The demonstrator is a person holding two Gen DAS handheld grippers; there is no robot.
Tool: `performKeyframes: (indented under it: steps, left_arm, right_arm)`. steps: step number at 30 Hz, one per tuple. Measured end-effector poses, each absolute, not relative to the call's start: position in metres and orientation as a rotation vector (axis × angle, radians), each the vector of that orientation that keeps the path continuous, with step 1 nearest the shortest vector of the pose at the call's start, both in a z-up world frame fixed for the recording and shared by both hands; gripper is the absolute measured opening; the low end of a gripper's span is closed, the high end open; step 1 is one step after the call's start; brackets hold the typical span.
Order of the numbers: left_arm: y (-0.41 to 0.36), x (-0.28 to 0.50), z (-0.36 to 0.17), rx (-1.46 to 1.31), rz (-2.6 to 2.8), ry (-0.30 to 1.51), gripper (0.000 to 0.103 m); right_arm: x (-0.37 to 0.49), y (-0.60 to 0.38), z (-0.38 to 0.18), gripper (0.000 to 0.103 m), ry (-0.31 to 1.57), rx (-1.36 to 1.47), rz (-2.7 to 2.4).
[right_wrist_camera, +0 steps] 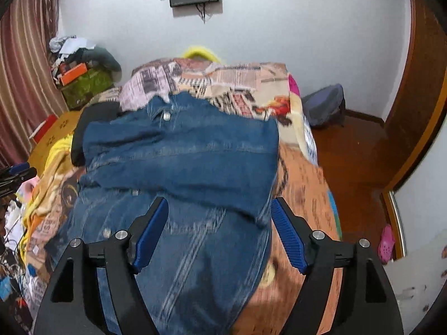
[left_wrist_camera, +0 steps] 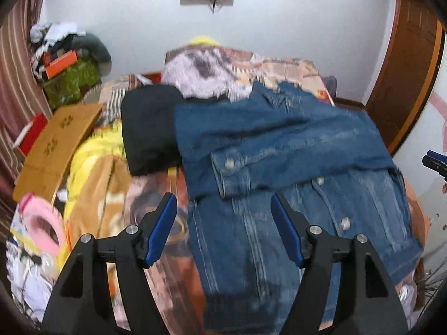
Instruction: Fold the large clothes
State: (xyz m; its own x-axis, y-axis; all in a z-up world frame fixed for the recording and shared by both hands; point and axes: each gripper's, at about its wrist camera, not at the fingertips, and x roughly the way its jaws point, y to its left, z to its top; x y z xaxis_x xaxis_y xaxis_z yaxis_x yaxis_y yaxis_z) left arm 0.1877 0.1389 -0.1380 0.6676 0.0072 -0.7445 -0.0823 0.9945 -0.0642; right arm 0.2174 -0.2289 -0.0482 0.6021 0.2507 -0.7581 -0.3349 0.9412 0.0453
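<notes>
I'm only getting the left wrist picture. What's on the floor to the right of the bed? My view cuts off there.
Observer: A dark bag slumps against the wall beside the bed.
Operator: Anything else down there?
Observer: A pink clog lies by the doorframe, on the wooden floor.
Operator: I see just a sliver of the right gripper. Is it holding the denim jacket?
Observer: No. The right gripper is open above the denim jacket, nothing pinched between its blue pads.
</notes>
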Motion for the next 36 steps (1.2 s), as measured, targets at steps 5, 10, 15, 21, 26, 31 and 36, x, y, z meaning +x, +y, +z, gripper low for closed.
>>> performKeyframes:
  steps: [5, 10, 15, 21, 26, 31, 36]
  left_arm:
    - [0.155, 0.172, -0.179, -0.177, 0.083, 0.924, 0.069]
    - [0.172, 0.164, -0.223, -0.303, 0.085, 1.034, 0.069]
    - [0.175, 0.162, -0.266, -0.379, 0.064, 1.151, 0.068]
    - [0.172, 0.159, -0.294, -0.574, -0.069, 1.182, 0.066]
    - [0.178, 0.158, -0.305, -0.687, -0.099, 1.169, 0.067]
    - [0.176, 0.157, -0.308, -0.681, -0.148, 1.15, 0.068]
    - [0.168, 0.164, -0.291, -0.604, -0.178, 1.127, 0.038]
  right_arm:
    - [0.203, -0.234, -0.067, 0.073, 0.937, -0.093, 0.343]
    - [0.191, -0.243, -0.089, 0.073, 1.012, -0.049, 0.335]
    - [0.183, -0.261, -0.113, 0.073, 1.096, 0.043, 0.308]
    - [0.18, -0.264, -0.137, 0.073, 1.176, 0.072, 0.317]
    - [0.189, -0.259, -0.149, 0.076, 1.182, 0.091, 0.337]
    - [0.194, -0.263, -0.149, 0.076, 1.165, 0.141, 0.362]
    - [0.192, -0.265, -0.147, 0.05, 1.154, 0.188, 0.38]
